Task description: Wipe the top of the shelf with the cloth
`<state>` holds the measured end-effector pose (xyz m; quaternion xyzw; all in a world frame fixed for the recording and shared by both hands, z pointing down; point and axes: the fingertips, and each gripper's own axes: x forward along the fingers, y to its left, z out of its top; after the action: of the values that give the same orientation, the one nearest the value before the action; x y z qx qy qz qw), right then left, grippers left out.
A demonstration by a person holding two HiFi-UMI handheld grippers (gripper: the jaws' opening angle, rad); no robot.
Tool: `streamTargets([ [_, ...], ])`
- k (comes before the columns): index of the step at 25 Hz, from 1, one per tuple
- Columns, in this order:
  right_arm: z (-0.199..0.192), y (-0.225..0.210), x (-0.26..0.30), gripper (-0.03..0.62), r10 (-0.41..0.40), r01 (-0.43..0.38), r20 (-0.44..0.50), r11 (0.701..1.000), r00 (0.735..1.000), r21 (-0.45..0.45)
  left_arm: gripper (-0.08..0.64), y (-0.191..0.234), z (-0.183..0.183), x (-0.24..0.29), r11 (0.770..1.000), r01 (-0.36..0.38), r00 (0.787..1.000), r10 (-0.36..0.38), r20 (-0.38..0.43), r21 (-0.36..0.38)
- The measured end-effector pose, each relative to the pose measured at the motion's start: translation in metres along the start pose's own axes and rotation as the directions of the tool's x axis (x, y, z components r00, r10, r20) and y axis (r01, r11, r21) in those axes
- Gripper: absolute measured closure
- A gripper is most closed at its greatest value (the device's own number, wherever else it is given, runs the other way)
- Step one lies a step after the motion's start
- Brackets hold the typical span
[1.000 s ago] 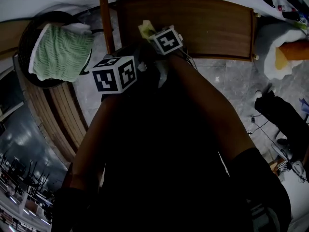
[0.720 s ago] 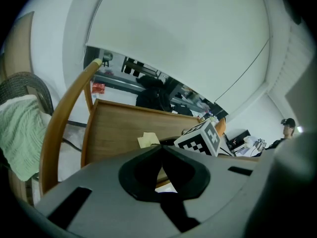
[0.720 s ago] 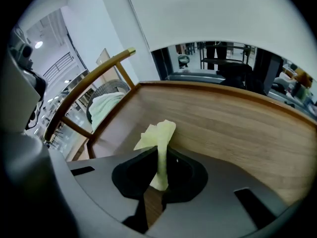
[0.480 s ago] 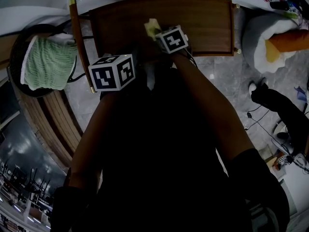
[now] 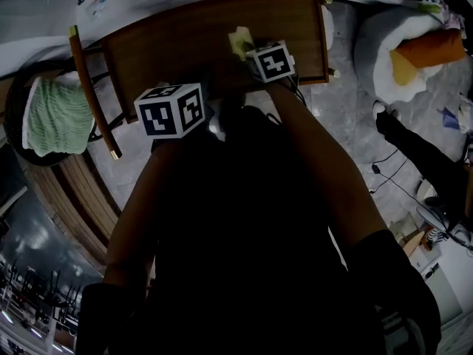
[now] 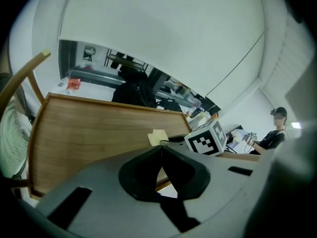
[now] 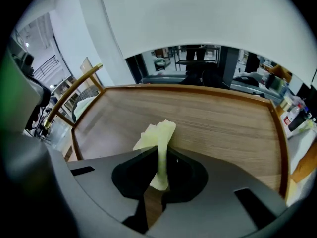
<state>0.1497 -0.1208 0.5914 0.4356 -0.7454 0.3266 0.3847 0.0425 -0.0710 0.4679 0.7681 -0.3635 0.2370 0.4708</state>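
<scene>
A pale yellow cloth [image 5: 239, 41] lies bunched on the brown wooden shelf top [image 5: 185, 43], and my right gripper [image 7: 161, 151] is shut on it. In the right gripper view the cloth [image 7: 157, 133] sticks up from between the jaws over the shelf top [image 7: 223, 118]. My left gripper [image 6: 162, 149] is shut with nothing in it and hangs at the shelf's near edge, left of the right one. Its view shows the cloth [image 6: 158, 137] and the right gripper's marker cube [image 6: 207, 138] ahead on the shelf top [image 6: 89, 133].
A green towel [image 5: 48, 117] lies in a dark round seat at the left, beside a wooden rail [image 5: 89, 87]. At the upper right stands a white and orange cushion [image 5: 414, 50]. A person [image 6: 275, 133] sits far right in the left gripper view. Grey floor surrounds the shelf.
My right gripper has slid the cloth to the right along the shelf top. The head view has shifted, so shelf and towel sit further left. The left gripper has stayed shut.
</scene>
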Motion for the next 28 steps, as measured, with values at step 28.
streamTargets([
  [28, -0.063, -0.174, -0.082, 0.548, -0.352, 0.369, -0.138, 0.921, 0.926, 0.123, 0.548, -0.064, 0.008, 0.045, 0.995, 0.091, 0.996, -0.091, -0.017, 0.048],
])
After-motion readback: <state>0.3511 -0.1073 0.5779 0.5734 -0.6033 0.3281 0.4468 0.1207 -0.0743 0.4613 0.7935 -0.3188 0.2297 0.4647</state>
